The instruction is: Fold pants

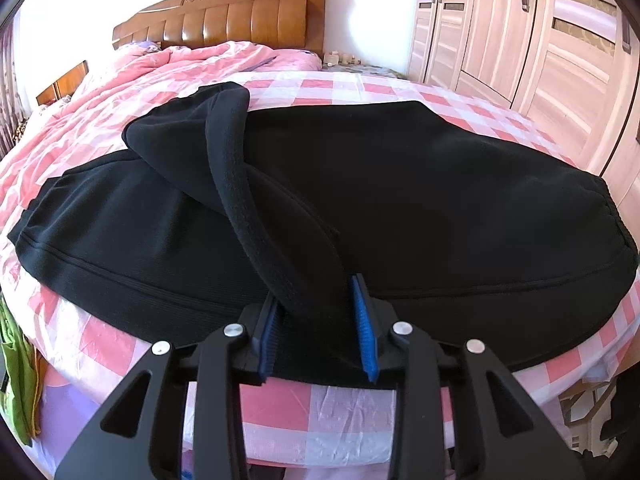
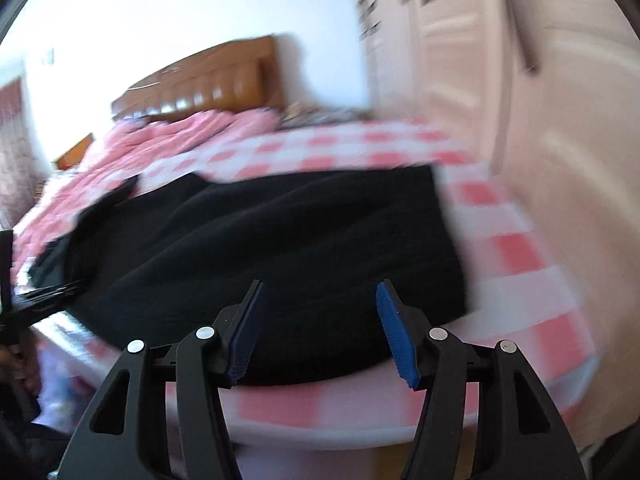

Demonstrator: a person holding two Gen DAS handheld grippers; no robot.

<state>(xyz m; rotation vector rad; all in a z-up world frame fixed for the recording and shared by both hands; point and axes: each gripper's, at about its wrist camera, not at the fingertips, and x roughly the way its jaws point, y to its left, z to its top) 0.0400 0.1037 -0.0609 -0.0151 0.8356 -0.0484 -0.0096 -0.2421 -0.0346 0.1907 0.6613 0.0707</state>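
Note:
Black pants (image 1: 400, 184) lie spread across the pink-and-white checked bed (image 1: 360, 88). One pant leg end (image 1: 236, 168) is lifted and runs from the far left down into my left gripper (image 1: 316, 312), which is shut on its hem at the bed's near edge. In the blurred right wrist view the pants (image 2: 280, 240) lie ahead. My right gripper (image 2: 320, 320) is open and empty, just above the pants' near edge. The left gripper shows at the far left of the right wrist view (image 2: 24, 300).
A crumpled pink quilt (image 1: 160, 68) lies at the bed's far left before a wooden headboard (image 1: 224, 16). A pale wardrobe (image 1: 520, 32) stands on the right. Green cloth (image 1: 16, 360) hangs at the left edge.

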